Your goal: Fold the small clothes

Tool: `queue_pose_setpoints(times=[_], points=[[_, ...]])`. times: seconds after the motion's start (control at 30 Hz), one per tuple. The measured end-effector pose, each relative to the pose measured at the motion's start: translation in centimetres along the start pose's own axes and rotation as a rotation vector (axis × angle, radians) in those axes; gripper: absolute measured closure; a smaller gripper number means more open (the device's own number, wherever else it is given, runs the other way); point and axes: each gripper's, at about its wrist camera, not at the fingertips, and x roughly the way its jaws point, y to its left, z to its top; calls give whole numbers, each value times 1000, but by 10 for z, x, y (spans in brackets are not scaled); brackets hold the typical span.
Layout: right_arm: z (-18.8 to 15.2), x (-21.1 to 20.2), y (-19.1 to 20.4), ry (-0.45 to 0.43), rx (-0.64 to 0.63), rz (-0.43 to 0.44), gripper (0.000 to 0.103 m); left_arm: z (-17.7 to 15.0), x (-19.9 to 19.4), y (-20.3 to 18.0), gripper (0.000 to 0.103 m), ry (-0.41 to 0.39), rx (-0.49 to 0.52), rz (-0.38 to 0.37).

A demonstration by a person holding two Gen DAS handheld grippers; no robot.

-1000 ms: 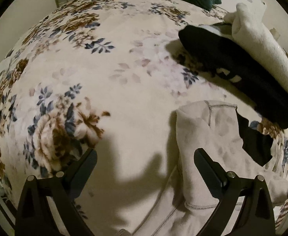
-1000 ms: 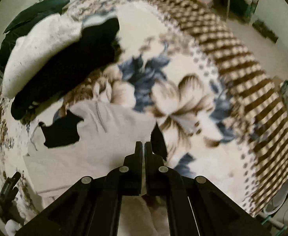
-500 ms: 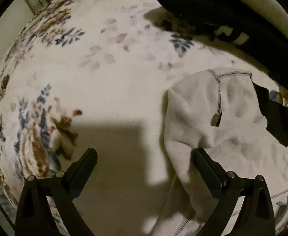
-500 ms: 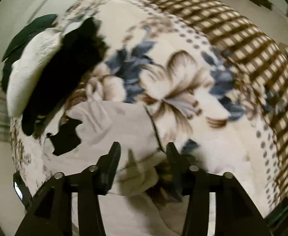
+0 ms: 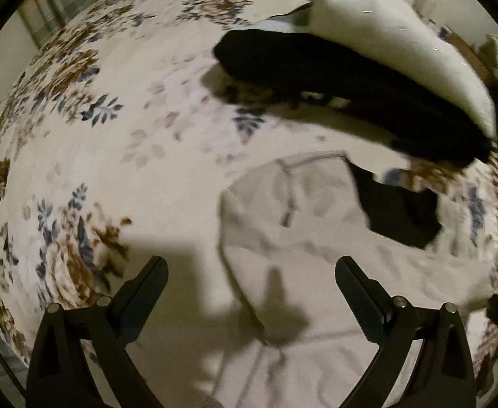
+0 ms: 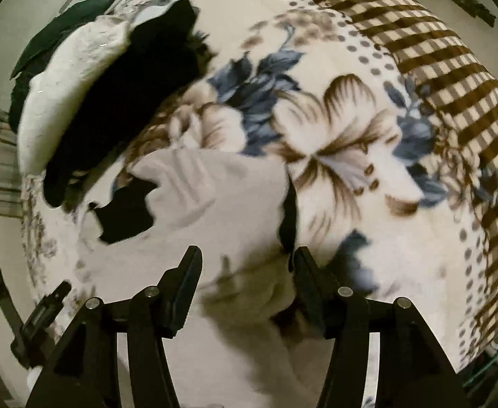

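**Left wrist view: both tongs open over a cream garment on a floral blanket**

Left wrist view first: I can read no brand, label or writing anywhere; the frames are motion-blurred.

The cream garment (image 5: 316, 238) lies on the floral blanket (image 5: 113, 136), a soft knit-looking piece with a stitched seam running across its upper part and another lower down. It looks rumpled, with dimples across the surface. A black patch (image 5: 398, 210) with a jagged outline shows at its right side; I cannot tell whether it is part of the garment or a separate cloth. Beyond it, a black garment (image 5: 333, 78) lies in a long, rounded heap, with a fluffy white garment (image 5: 395, 40) resting against its far side. The blanket is plush, cream with blue and brown flowers.

My left gripper (image 5: 251, 280) stands wide open, holding nothing, and the garment's left edge runs between the fingers.

From the right wrist view, the cream garment (image 6: 221, 204) sits just ahead, the black garment (image 6: 119, 108) and white garment (image 6: 68, 85) piled at upper left. The blanket (image 6: 333, 142) has a brown checked border (image 6: 452, 68) at the bed's edge. My right gripper (image 6: 247, 272) is moderately open, gripping nothing, and a bunched fold of the cream fabric sits between its fingers.
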Motion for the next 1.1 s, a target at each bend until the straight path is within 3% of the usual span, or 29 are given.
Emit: queue_pose_setpoints(times=[0.1, 0.37, 0.53, 0.77, 0.87, 0.93, 1.0, 1.1], points=[[-23, -6, -4, 47, -25, -19, 44, -34, -4, 1, 2, 50, 7, -22], [-134, 14, -65, 277, 7, -9, 44, -180, 1, 37, 2, 253, -2, 24], [-203, 21, -108, 369, 28, -42, 44, -242, 6, 60, 2, 285, -15, 20], [-263, 35, -137, 388, 56, -17, 44, -289, 17, 73, 3, 278, -74, -64], [-275, 42, -137, 377, 45, 1, 45, -301, 23, 75, 16, 287, -116, -95], [-281, 48, -135, 374, 42, 1, 46, -309, 25, 74, 47, 295, -142, -119], [-286, 52, -130, 375, 44, 16, 47, -312, 25, 73, 53, 279, -154, -112], [-292, 56, -128, 382, 52, 37, 55, -318, 22, 72, 90, 241, -169, -123]])
